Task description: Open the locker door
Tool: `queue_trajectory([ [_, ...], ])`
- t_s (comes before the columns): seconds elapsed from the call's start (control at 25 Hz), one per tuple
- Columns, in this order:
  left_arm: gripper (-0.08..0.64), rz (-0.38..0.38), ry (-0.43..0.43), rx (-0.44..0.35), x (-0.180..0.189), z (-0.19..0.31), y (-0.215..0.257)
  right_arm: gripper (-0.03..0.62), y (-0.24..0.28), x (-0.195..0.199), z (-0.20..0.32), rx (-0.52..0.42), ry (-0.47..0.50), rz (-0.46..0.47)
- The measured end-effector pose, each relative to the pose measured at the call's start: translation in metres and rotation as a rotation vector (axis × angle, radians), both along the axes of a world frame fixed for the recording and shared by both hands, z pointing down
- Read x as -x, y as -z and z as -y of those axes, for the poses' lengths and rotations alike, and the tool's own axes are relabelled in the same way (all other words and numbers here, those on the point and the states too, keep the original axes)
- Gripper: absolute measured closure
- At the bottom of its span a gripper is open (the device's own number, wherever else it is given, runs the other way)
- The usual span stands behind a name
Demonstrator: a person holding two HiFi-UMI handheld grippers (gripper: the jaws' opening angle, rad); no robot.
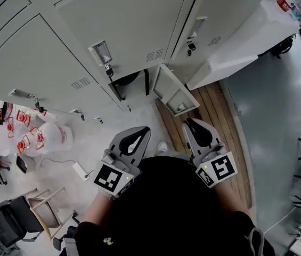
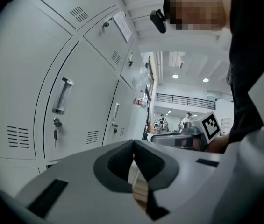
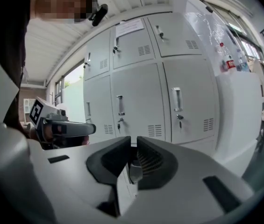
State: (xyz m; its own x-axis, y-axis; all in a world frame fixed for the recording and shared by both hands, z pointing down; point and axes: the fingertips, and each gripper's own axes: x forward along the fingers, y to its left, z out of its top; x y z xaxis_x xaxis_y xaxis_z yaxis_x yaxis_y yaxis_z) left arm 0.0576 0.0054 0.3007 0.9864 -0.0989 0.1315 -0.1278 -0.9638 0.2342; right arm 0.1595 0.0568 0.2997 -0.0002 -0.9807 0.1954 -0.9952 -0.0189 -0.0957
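Left claw (image 2: 134, 142) and right claw (image 3: 132, 139), as we hold them side by side close against our dark top (image 1: 166, 207). Each has its jaws together, tip to tip, with nothing gripped. Both point roughly level toward a bank of grey lockers. We mark one marker cube (image 1: 109, 178) on the back of the left claw and a second marker cube (image 1: 218, 169) on the right claw.

At our left side, a wooden chair (image 1: 38, 209) stands on the pale floor (image 1: 91, 143), with red-and-white clutter (image 1: 30, 137) lying a little beyond it. Under the right claw runs a strip of wooden boards (image 1: 217, 116).

Just past the claws, in the bottom row, the locker door (image 1: 172, 92) stands swung out toward us with its inner face showing. The dark compartment (image 1: 131, 83) lies open to its left. Neither claw touches the door.

Above it we note two shut lockers. The nearer has an upright handle (image 1: 100, 52) and a key (image 1: 108, 71) hanging in the lock beneath. To the right of the lockers, a white cabinet (image 1: 246, 41) carries bottles (image 1: 285, 3) on its top, and grey floor (image 1: 278, 105) spreads away beside it.
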Motion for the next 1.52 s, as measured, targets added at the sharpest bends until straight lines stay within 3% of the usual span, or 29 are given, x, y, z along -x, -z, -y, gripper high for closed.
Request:
queue_trajectory([
  [0.28, 0.537, -0.167, 0.021, -0.052, 0.011, -0.014, 0.05, 0.535, 0.042, 0.049, -0.003, -0.155, 0.133, -0.047],
  [0.4, 0.537, -0.161, 0.019, -0.096, 0.016, -0.022, 0.053, 0.535, 0.047, 0.054, -0.006, -0.184, 0.144, -0.033],
  [0.72, 0.537, -0.156, 0.063, -0.051, 0.03, -0.018, 0.046, 0.535, 0.037, 0.051, -0.014, -0.163, 0.128, 0.058],
  [1.52, 0.537, -0.122, 0.035, 0.008, 0.029, -0.024, 0.026, 0.535, 0.021, 0.067, -0.022, -0.108, 0.15, 0.077],
])
